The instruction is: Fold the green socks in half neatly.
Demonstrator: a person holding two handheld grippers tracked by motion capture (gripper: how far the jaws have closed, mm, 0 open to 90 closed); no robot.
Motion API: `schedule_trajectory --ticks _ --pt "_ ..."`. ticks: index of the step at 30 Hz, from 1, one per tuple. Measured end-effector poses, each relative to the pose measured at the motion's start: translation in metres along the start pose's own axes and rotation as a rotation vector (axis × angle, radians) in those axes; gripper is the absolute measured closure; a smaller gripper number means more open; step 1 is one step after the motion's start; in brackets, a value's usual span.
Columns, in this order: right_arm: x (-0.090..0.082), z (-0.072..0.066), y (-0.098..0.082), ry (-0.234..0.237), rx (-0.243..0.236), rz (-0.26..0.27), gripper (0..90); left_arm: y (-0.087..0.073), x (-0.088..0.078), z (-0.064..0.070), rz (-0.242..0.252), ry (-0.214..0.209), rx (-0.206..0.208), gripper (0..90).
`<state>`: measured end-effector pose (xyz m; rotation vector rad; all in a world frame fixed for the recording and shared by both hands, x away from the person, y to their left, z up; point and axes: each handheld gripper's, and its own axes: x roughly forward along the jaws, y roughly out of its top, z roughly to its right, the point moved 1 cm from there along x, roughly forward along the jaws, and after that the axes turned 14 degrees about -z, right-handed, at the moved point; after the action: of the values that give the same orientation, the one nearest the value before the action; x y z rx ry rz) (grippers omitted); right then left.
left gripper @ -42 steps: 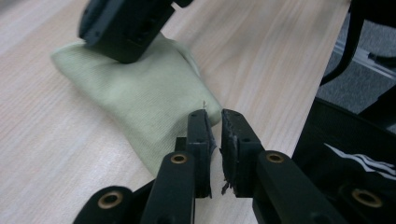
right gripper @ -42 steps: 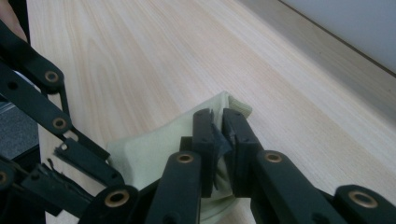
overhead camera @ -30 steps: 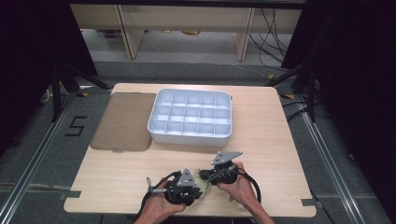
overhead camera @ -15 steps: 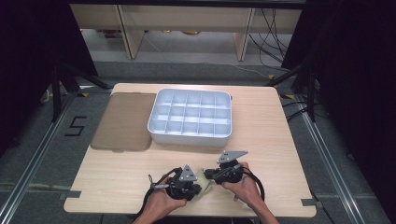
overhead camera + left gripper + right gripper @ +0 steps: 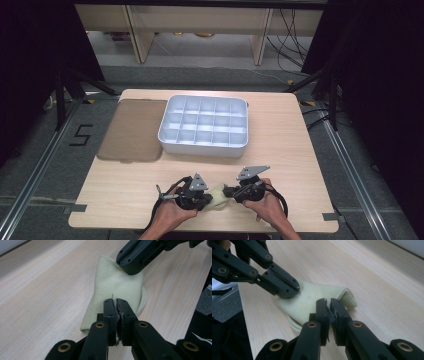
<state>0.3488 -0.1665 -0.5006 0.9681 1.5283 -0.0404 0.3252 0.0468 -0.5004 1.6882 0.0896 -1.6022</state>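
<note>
A pale yellow cloth [image 5: 216, 196] lies crumpled on the wooden table near its front edge, between my two grippers. My left gripper [image 5: 207, 199] points right at it. In the left gripper view its jaws [image 5: 115, 300] have just closed together and pinch a small tuft of the cloth [image 5: 117, 281] at their tips. My right gripper [image 5: 228, 192] faces it from the other side. Its jaws [image 5: 329, 300] are pressed together on the cloth's near edge [image 5: 309, 301]. Each gripper view shows the other gripper's tip, the right gripper [image 5: 130, 268] and the left gripper [image 5: 295, 291], biting the cloth's far end.
A white tray [image 5: 202, 148] divided into several compartments stands at the middle back of the table. A brown mat [image 5: 132, 129] lies to its left. Cables loop beside both hands. The table's front edge runs just below the hands.
The right gripper has drawn a little to the right, away from the left one, and the pale cloth now shows between the two. The left hand has stayed where it was.
</note>
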Motion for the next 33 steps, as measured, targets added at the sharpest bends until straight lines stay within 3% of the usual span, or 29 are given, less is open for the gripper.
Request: schedule_trajectory --ticks 2,3,5,8,9,12,13,16,18,20,24,26,33 --pt "-0.001 0.001 0.000 -0.003 -0.007 0.006 83.1 0.000 0.000 0.000 -0.001 0.002 0.010 85.4" --pt "-0.005 0.002 0.000 -0.008 0.030 0.027 79.2 0.000 0.000 0.000 -0.001 0.004 0.011 85.1" --pt "-0.009 0.003 0.001 -0.004 0.058 0.044 73.3 0.000 0.001 0.001 0.002 0.000 -0.004 85.0" --pt "-0.013 0.005 0.002 -0.016 0.076 0.065 71.9 0.000 0.001 0.001 0.002 0.001 -0.004 84.7" --pt "-0.013 0.003 0.002 0.016 0.124 0.071 68.2 0.000 0.001 0.001 0.003 0.001 -0.005 84.5" --pt "-0.012 0.006 0.004 0.013 0.101 0.091 65.4 0.000 0.001 0.001 0.004 0.002 -0.006 84.4" --pt "-0.010 0.004 0.005 0.007 0.123 0.079 59.4 0.000 0.001 0.001 0.003 0.002 -0.006 84.3" --pt "-0.005 0.002 0.007 0.025 0.162 0.061 54.6 0.000 0.001 0.001 0.005 0.002 -0.007 83.7" --pt "-0.002 0.004 0.008 0.005 0.141 0.070 52.9 0.000 0.001 0.001 0.004 0.002 -0.006 83.5" --pt "0.003 0.003 0.009 0.019 0.153 0.035 46.7 0.000 0.001 0.001 0.002 0.009 -0.005 83.4" --pt "0.009 0.003 0.009 0.016 0.157 0.012 44.1 0.000 0.000 0.000 0.000 0.008 0.013 82.6" --pt "0.011 0.002 0.010 0.008 0.150 0.004 43.8 0.000 0.000 0.002 0.008 0.001 -0.007 82.2" --pt "0.014 0.002 0.009 -0.018 0.154 -0.022 43.9 -0.001 -0.001 0.001 0.005 0.005 0.007 81.7"
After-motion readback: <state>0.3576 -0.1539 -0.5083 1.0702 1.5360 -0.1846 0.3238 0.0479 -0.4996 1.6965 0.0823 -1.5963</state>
